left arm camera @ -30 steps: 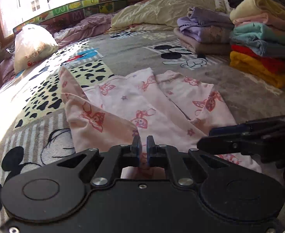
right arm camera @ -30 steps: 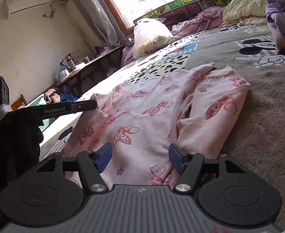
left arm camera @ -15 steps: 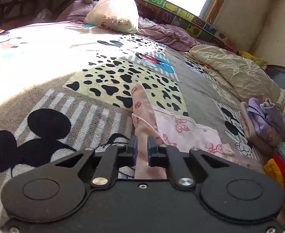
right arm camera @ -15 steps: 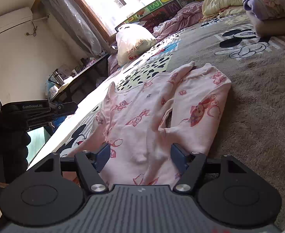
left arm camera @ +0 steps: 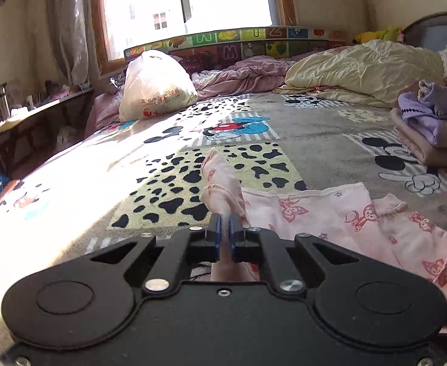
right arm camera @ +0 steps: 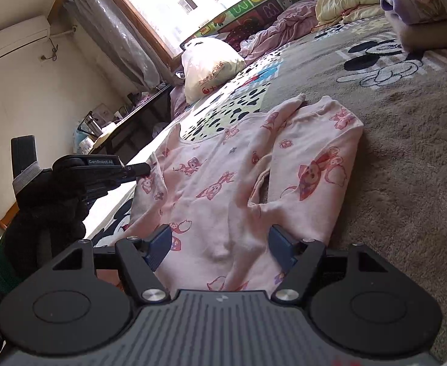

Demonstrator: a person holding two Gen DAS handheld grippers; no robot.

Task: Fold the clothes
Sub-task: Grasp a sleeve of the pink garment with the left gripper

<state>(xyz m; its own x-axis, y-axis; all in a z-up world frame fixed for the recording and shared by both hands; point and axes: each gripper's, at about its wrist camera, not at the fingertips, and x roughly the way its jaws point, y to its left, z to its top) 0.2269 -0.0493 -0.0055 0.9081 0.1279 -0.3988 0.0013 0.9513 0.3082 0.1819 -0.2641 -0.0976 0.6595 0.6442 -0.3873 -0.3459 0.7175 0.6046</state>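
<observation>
My left gripper (left arm camera: 223, 228) pinches pink pyjama top's (right arm camera: 238, 177) sleeve; body lies rightward; my right gripper (right arm camera: 220, 244) gapes empty over hem.

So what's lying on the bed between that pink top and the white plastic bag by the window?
Only bare cartoon blanket, its spotted patch: the left wrist view shows nothing lying between the pink top and the white bag.
</observation>
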